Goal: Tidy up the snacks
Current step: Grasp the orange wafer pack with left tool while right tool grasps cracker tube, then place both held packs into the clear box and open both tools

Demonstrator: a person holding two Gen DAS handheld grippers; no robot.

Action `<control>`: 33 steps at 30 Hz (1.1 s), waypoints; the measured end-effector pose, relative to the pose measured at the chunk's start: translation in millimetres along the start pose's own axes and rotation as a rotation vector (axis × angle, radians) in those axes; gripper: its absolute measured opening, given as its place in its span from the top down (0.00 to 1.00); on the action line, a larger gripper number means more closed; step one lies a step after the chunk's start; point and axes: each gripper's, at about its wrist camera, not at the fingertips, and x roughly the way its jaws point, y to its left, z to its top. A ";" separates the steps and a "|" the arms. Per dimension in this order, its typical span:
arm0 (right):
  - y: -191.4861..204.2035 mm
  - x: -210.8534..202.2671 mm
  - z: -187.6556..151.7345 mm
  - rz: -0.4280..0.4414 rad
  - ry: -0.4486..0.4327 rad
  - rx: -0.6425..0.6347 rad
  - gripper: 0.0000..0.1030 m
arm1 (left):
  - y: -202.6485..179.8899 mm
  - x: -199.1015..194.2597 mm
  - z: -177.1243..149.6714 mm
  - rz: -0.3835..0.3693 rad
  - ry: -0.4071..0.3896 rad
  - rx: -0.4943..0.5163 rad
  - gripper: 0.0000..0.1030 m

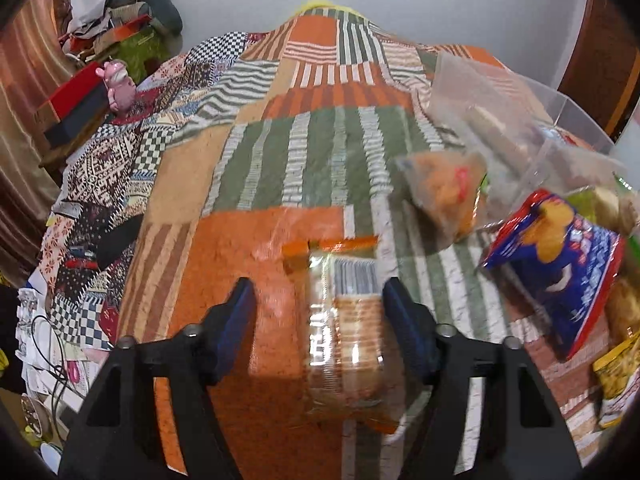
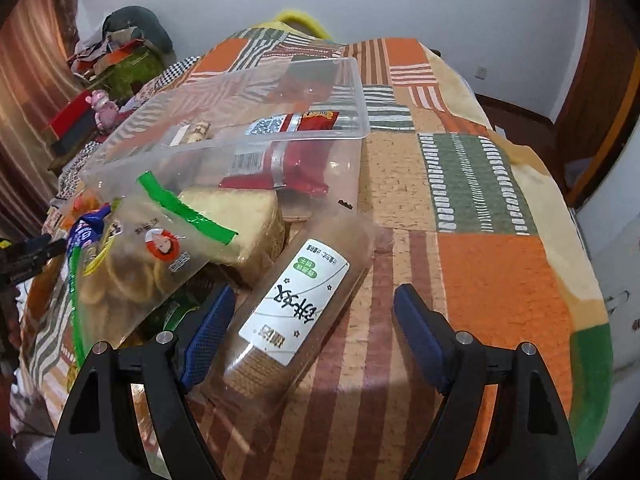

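Observation:
My left gripper [image 1: 318,300] is open, its fingers either side of a clear pack of brown biscuits with orange ends [image 1: 344,328] lying on the patchwork bedspread [image 1: 280,152]. My right gripper [image 2: 314,308] is open around a long clear pack of crackers with a white and green label [image 2: 296,308]. A clear plastic bin [image 2: 256,120] stands beyond it, holding a red packet [image 2: 292,148] and other snacks. The bin also shows in the left wrist view [image 1: 520,112].
A blue chip bag [image 1: 560,264] and a clear bag of orange snacks [image 1: 448,196] lie right of the left gripper. A green-striped bag of round biscuits [image 2: 132,256] and a pale bread pack [image 2: 244,228] lie left of the right gripper. Clutter and boxes [image 1: 80,96] stand far left.

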 end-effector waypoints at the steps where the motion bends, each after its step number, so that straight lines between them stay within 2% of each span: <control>1: 0.1 1.7 -1.0 -0.002 0.003 -0.001 0.23 | 1.3 2.8 -1.7 -0.008 0.003 -0.004 0.48; 6: -3.3 5.3 -7.5 -0.002 0.019 0.004 0.24 | 3.6 4.6 -5.2 -0.043 -0.011 -0.026 0.62; 9: -3.7 1.7 -9.6 0.003 0.016 -0.004 0.26 | 0.5 2.4 -6.6 -0.032 -0.015 -0.014 0.64; 11: -3.3 0.9 -10.9 0.009 0.015 -0.012 0.34 | -1.1 0.0 -7.1 -0.033 -0.015 -0.014 0.64; 13: -3.6 0.0 -11.4 0.021 0.020 -0.015 0.48 | -2.4 -3.4 -7.3 -0.032 -0.019 -0.014 0.65; 15: -3.2 1.3 -9.5 0.018 0.023 -0.016 0.56 | -5.3 -9.5 -6.7 -0.035 -0.030 -0.011 0.65; 19: -8.8 -2.6 -11.9 0.008 0.006 0.001 0.65 | -15.0 -26.3 -2.2 -0.051 -0.065 0.003 0.65; 22: -14.7 -9.1 -14.8 0.004 -0.009 0.015 0.68 | -23.8 -39.5 2.7 -0.061 -0.092 0.017 0.66; 33: -27.7 -42.5 -15.4 -0.002 -0.088 0.030 0.68 | -53.6 -78.9 22.6 -0.089 -0.181 0.036 0.66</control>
